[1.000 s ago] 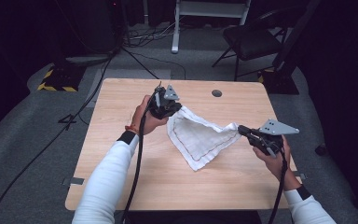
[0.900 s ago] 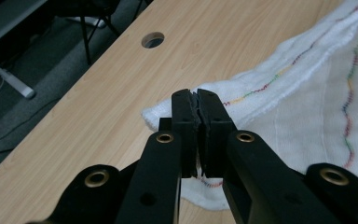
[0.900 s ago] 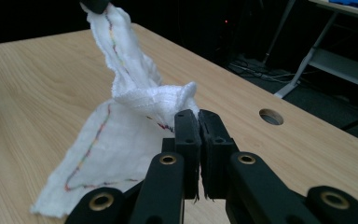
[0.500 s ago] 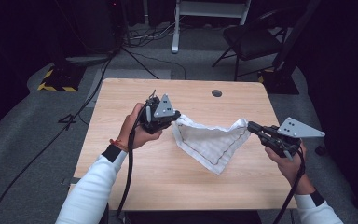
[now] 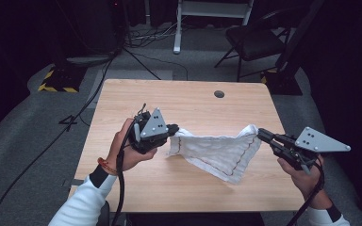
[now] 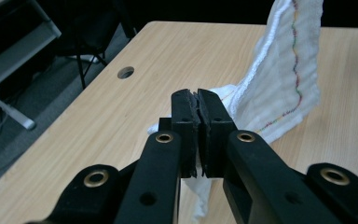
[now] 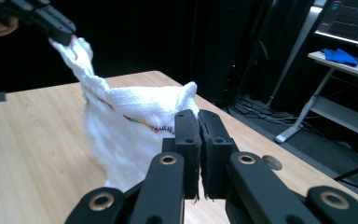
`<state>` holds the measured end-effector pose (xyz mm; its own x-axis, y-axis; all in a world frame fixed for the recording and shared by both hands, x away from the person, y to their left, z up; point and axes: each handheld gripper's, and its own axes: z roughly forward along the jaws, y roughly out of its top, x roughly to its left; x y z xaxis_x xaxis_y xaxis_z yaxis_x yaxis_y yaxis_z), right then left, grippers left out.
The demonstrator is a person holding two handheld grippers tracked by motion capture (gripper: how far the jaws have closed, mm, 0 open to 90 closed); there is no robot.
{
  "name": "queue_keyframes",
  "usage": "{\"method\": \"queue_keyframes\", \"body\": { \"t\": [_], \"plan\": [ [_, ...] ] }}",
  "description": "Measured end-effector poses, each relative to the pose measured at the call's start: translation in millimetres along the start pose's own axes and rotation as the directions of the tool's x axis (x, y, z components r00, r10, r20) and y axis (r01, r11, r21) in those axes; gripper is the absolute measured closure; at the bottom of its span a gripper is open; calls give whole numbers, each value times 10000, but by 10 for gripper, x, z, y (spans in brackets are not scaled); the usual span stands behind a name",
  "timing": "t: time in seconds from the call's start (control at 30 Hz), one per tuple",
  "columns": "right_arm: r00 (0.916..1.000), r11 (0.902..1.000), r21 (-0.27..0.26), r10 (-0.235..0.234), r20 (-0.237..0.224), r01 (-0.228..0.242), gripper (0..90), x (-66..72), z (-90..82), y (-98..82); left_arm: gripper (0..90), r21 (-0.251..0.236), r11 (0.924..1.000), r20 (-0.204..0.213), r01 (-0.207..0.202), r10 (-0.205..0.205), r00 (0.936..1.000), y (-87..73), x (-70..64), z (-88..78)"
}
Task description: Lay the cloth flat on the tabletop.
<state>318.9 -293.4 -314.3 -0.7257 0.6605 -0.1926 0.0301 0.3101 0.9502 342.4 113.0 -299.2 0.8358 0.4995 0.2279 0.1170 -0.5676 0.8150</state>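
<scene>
Left gripper [image 5: 172, 130] we find clamped on one corner of the white cloth [image 5: 219, 153], its jaws pressed together with the fabric pinched between them, as the left gripper view confirms [image 6: 199, 100]. Our right gripper [image 5: 262, 135] is likewise closed tight on the opposite upper corner of the cloth, the fabric caught between its jaws in the right gripper view [image 7: 199, 119]. We note the cloth [image 6: 279, 88] stretched between the two grippers, lifted above the wooden table [image 5: 179, 101], with its upper edge sagging slightly in the middle and its lower part hanging down in a point toward the near edge of the table; whether that lowest corner touches the surface we cannot tell. A line of coloured stitching runs along the border of the cloth [image 7: 121, 135]. The cloth hangs over the near half of the table, somewhat toward its right edge. We record the left hand [image 5: 127, 150] over the near left part of the table and the right hand [image 5: 306, 176] at the near right corner, just beyond the right edge. A round hole [image 5: 219, 94] sits near the far edge of the table, well apart from the cloth.
</scene>
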Motion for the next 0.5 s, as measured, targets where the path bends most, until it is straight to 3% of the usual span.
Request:
{"method": "queue_keyframes", "body": {
  "t": [0.17, 0.23, 0.3, 0.47, 0.5],
  "plan": [
    [9994, 9996, 221, 142, 316, -149, 872, -136, 173, -13, 860, 100, 9985, -155, 540, -538, 9984, 1, 121, 162],
    [9979, 9989, 431, 161, 632, -188, 873, -224, 308, -35, 859, 284, 9970, -298, 721, -712, 9970, -16, 225, 303],
    [9966, 9968, 594, 493, 656, -532, 873, -344, 475, -80, 857, 539, 9941, -545, 940, -911, 9943, -47, 362, 482],
    [9920, 9846, 1529, 684, 1064, -843, 872, -601, 951, -259, 853, 1005, 9718, -622, 2133, -2079, 9762, -163, 765, 966],
    [9904, 9813, 1627, 859, 1080, -1029, 873, -651, 1034, -300, 853, 1121, 9694, -779, 2182, -2104, 9745, -189, 828, 1061]
  ]
}}
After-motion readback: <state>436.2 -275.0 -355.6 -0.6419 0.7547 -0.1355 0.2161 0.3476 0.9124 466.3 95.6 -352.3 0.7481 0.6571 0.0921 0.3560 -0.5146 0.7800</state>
